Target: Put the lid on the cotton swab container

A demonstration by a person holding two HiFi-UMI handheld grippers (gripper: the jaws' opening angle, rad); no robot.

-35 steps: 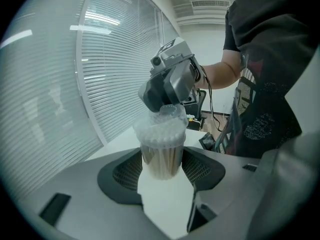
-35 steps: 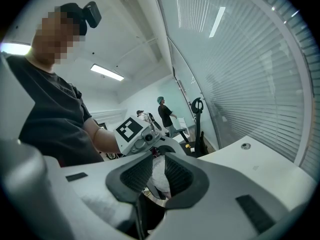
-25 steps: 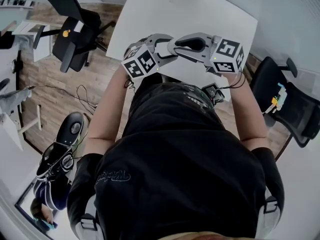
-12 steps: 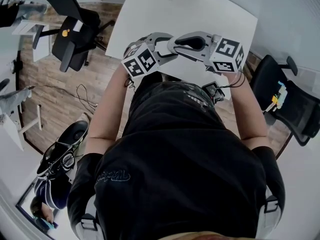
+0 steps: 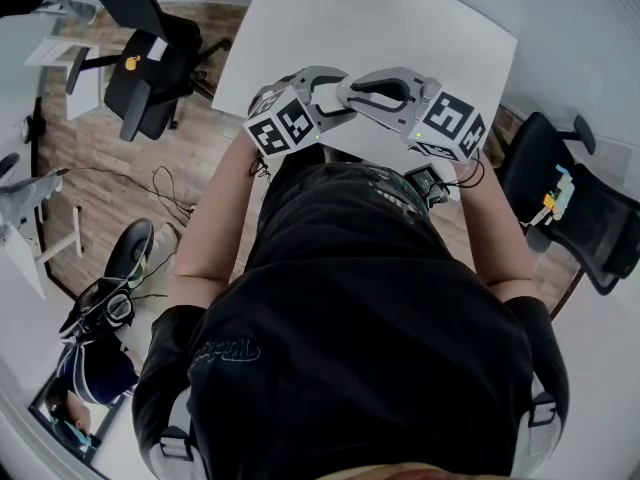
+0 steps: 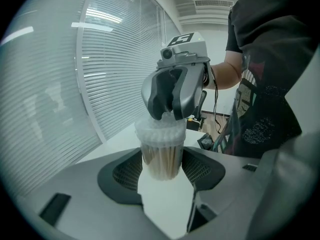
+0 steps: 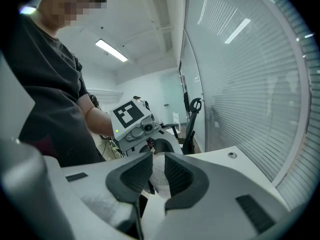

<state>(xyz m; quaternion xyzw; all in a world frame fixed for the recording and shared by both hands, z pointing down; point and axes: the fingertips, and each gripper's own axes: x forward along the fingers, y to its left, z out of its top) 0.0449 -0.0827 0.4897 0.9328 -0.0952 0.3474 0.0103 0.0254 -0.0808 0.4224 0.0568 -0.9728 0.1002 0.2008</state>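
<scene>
Left gripper view: what has the left gripper (image 6: 162, 170) got?

Its jaws stand partly apart and press both sides of a clear container (image 6: 161, 159) packed with cotton swabs, held upright.

And the lid (image 6: 160, 130)?

It sits on the container's top, a ribbed see-through cap. The right gripper (image 6: 168, 115) comes down on it from above. I can't tell whether the lid is fully seated.

Is the right gripper gripping it?

Yes. In the right gripper view its jaws are nearly together, clamped on the pale lid.

Where is all this?

In the head view both grippers meet above the near edge of the white table (image 5: 380, 28), just in front of the person's chest.
</scene>
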